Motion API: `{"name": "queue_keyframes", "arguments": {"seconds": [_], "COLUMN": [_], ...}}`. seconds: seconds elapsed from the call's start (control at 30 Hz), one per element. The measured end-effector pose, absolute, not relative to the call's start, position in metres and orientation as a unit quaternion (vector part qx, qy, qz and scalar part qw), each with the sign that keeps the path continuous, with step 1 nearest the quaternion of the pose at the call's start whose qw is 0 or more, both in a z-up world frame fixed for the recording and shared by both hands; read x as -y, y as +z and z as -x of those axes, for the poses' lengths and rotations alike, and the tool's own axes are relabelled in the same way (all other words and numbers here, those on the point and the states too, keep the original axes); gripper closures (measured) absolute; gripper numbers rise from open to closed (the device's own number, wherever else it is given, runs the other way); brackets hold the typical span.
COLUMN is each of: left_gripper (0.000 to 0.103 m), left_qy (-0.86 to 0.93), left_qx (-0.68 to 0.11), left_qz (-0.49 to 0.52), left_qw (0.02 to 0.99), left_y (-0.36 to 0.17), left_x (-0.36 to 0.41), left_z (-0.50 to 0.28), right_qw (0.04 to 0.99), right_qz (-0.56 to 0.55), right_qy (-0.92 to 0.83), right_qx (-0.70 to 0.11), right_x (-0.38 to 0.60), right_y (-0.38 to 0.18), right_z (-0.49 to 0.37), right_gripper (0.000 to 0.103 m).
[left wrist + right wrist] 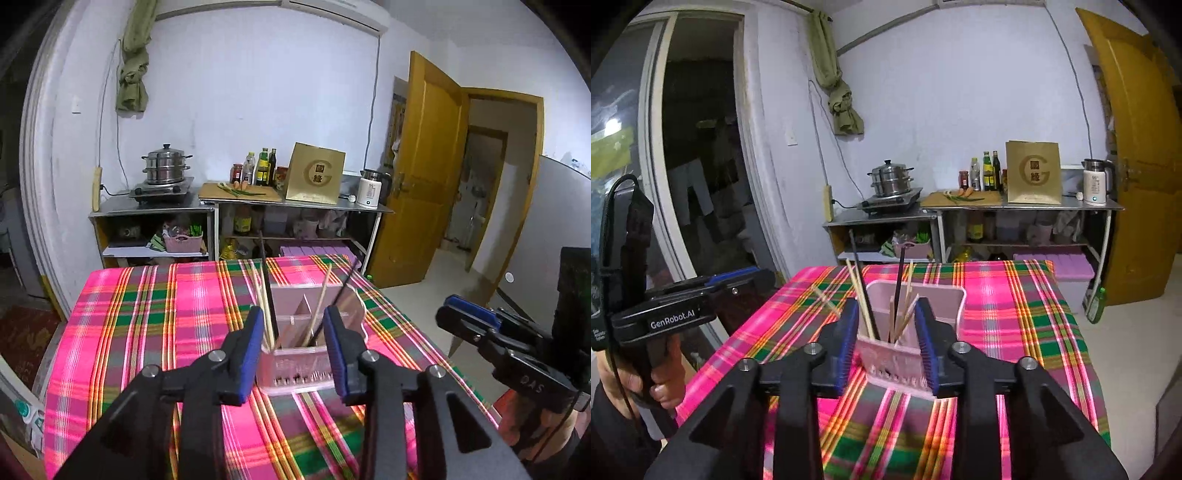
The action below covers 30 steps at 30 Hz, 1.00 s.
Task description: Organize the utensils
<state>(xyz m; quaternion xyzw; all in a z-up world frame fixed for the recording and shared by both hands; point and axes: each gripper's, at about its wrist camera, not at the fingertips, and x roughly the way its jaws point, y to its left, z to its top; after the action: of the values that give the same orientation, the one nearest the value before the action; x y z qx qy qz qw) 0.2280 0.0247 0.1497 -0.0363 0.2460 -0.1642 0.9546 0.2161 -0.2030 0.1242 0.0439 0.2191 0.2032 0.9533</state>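
Chopsticks stand in a pink holder on a plaid tablecloth.

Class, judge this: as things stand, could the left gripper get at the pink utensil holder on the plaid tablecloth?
Probably yes. The left gripper is open, and the pink utensil holder sits straight ahead between its fingers, with nothing in between. Chopsticks stick up out of the holder and might brush the fingers.

The table is covered in pink, green and yellow plaid; the utensil holder is pink; blue pads are borne by black fingers.
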Motion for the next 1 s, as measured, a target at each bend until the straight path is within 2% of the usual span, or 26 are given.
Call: {"name": "queue_keyframes", "arguments": {"seconds": [0.37,0.73,1.0], "left_gripper": [0.063,0.063,0.063], "left_qy": [-0.149,-0.123,-0.115], "left_qx": [-0.245,-0.236,-0.235], "left_qz": [0.025,0.032,0.035], "left_qw": [0.958,0.964,0.965], "left_y": [0.096,0.067,0.049], "left_x": [-0.019,-0.018,-0.017], "left_z": [-0.148,-0.087,-0.060], "right_qw": [0.958,0.957,0.963], "right_qz": [-0.027,-0.021,-0.012], "right_qy": [0.189,0.168,0.154], "right_qx": [-0.213,-0.234,-0.219], "right_x": [0.205,0.207,0.205], "right_y": [0.091,0.048,0.039], "right_z": [-0.138,-0.086,-0.056], "right_gripper": [0.070,0.069,0.068]}}
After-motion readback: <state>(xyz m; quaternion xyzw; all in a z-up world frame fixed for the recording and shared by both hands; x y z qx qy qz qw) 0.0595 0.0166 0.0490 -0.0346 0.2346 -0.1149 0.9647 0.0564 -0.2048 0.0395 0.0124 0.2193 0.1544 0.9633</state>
